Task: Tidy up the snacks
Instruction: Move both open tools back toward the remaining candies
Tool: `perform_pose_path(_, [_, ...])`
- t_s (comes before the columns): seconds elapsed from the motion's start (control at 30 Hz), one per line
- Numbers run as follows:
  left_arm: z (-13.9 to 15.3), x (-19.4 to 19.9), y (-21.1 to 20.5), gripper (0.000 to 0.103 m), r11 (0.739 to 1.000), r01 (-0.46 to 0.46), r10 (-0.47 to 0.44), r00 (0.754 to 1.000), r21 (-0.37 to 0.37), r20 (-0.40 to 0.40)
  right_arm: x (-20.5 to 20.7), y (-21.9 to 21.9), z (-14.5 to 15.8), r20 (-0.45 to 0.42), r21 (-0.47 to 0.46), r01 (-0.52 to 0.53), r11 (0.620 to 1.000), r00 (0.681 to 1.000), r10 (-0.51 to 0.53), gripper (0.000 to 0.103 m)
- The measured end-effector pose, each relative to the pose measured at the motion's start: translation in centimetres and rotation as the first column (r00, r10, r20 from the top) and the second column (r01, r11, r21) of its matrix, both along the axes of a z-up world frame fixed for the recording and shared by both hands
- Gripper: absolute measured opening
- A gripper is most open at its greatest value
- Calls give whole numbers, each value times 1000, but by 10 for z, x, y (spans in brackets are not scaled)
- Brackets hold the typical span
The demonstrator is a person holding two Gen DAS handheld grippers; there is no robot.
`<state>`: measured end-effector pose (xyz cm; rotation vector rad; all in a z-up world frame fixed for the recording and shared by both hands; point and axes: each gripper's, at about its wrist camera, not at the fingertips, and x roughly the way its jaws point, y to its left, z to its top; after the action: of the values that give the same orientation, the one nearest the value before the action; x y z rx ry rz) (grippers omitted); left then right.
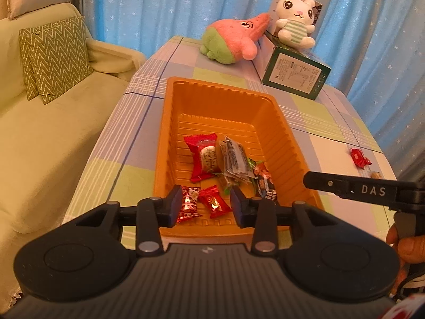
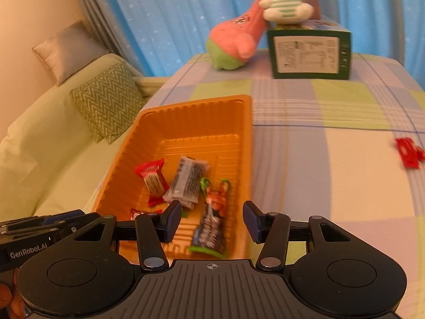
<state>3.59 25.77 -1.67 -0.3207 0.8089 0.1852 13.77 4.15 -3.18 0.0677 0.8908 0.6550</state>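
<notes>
An orange tray [image 1: 287, 133] sits on the checked tablecloth and holds several wrapped snacks: a red packet [image 1: 203, 159], a clear grey packet [image 1: 235, 159], a dark packet [image 1: 265, 183] and two small red candies [image 1: 213, 204]. My left gripper [image 1: 206, 207] is open and empty above the tray's near end. My right gripper [image 2: 212, 222] is open and empty over the tray's [image 2: 244, 138] near right corner, above the dark packet [image 2: 211, 228]. One red candy [image 1: 359, 157] lies loose on the table to the right; it also shows in the right wrist view [image 2: 409, 152].
A pink and green plush [image 1: 233, 40] and a white bunny plush [image 1: 294, 16] on a green box [image 1: 294, 77] stand at the table's far end. A pale green sofa with a zigzag cushion [image 1: 53, 58] lies left of the table. Another small snack [image 1: 375, 175] lies by the right edge.
</notes>
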Motion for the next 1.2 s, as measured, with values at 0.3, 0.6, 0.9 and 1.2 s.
perform_pose_path(0.3, [18, -12, -34, 47, 999, 34, -34, 999, 19, 15, -29, -52, 15, 22, -18, 80, 997, 997, -80, 52])
perform_pose_path(0.6, [34, -20, -74, 56, 996, 82, -83, 996, 30, 29, -52, -102, 29, 41, -27, 154, 988, 987, -153, 53])
perform_pose_path(0.9, [44, -17, -113, 66, 989, 142, -144, 988, 43, 47, -64, -158, 45, 71, -18, 248, 969, 967, -246, 56])
perform_pose_path(1.2, [48, -8, -146, 71, 979, 200, -203, 978, 48, 55, -69, -203, 54, 97, -13, 326, 945, 941, -323, 60])
